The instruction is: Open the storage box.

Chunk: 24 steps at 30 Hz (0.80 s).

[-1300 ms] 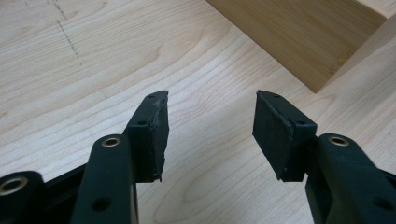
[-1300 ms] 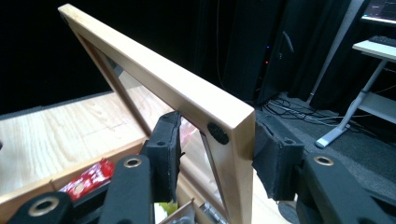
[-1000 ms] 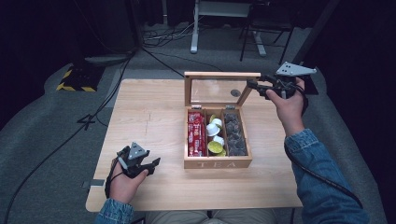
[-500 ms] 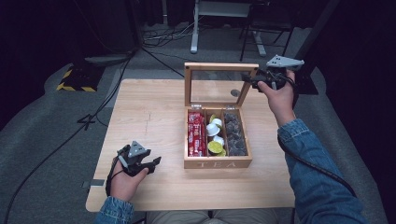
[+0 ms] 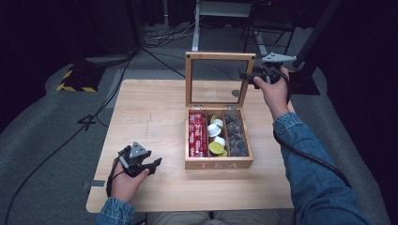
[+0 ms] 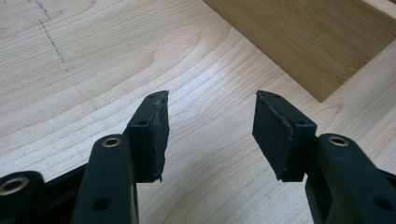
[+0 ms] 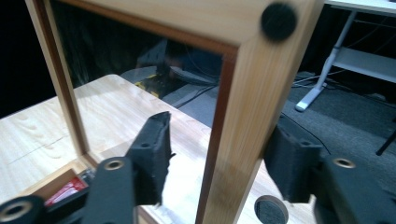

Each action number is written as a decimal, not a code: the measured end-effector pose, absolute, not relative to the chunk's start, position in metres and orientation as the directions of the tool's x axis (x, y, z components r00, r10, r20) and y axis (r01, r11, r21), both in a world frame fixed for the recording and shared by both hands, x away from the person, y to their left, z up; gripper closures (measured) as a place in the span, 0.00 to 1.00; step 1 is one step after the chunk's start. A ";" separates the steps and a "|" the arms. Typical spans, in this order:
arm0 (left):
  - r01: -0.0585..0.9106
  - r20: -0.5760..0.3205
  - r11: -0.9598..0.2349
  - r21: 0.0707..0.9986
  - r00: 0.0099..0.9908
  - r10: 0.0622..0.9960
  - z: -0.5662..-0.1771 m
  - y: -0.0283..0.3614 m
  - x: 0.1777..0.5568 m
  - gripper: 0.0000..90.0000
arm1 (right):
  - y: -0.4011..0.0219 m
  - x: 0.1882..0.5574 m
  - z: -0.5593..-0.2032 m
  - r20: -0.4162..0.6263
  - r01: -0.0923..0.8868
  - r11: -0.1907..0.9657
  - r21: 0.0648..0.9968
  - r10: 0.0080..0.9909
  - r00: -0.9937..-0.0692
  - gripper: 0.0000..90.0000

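Grey carpet and black cables surround our pale wooden table [image 5: 155, 108]; the room beyond is dark, with a white desk frame [image 5: 225, 9] at the back.

Left side: our left gripper [image 5: 149, 164] rests low on the tabletop, held in the left hand [image 5: 124, 180], a short way left of the tea box. In the left gripper view its jaws stand spread apart with bare wood grain between them, nothing pinched; a corner of the box wall [image 6: 303, 42] sits beyond, upper right.

Centre: wooden tea box [image 5: 219, 161], "TEA" on its front wall, lid raised. Three compartments: red packets [image 5: 197, 133] on the left, round capsules in white, yellow and green [image 5: 216, 136] in the middle, dark wrapped pieces [image 5: 234, 133] on the right. Glass-paned lid [image 5: 219, 57] stands upright on its hinges at the back edge.

Right side: our right gripper [image 5: 248, 75], in the right hand [image 5: 274, 91] with denim sleeve [image 5: 309, 164], is at the lid's right frame post near the top. The right gripper view shows the post [image 7: 243, 116] between the two jaws, which are parted on either side; whether the pads press the wood, we cannot tell. Black round bumper [image 7: 279, 21] on the frame's corner.
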<state>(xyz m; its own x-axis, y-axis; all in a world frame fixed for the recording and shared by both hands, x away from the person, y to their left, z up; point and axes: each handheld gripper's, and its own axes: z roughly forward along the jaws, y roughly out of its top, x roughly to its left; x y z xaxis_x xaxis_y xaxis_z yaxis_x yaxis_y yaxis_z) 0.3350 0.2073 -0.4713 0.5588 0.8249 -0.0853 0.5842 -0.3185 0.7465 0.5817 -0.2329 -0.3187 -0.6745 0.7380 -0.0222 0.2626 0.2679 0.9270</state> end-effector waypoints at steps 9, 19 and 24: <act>0.584 -0.079 -0.324 0.744 0.559 0.826 -0.472 0.208 0.335 0.51 | -0.235 0.595 -0.332 0.011 0.302 0.245 0.921 0.759 -0.651 0.46; 0.590 -0.076 -0.328 0.738 0.555 0.828 -0.472 0.208 0.335 0.51 | -0.236 0.601 -0.340 0.038 0.335 0.230 0.914 0.772 -0.634 0.44; 0.589 -0.076 -0.327 0.739 0.555 0.828 -0.472 0.209 0.335 0.51 | -0.236 0.601 -0.340 0.039 0.338 0.229 0.913 0.774 -0.632 0.43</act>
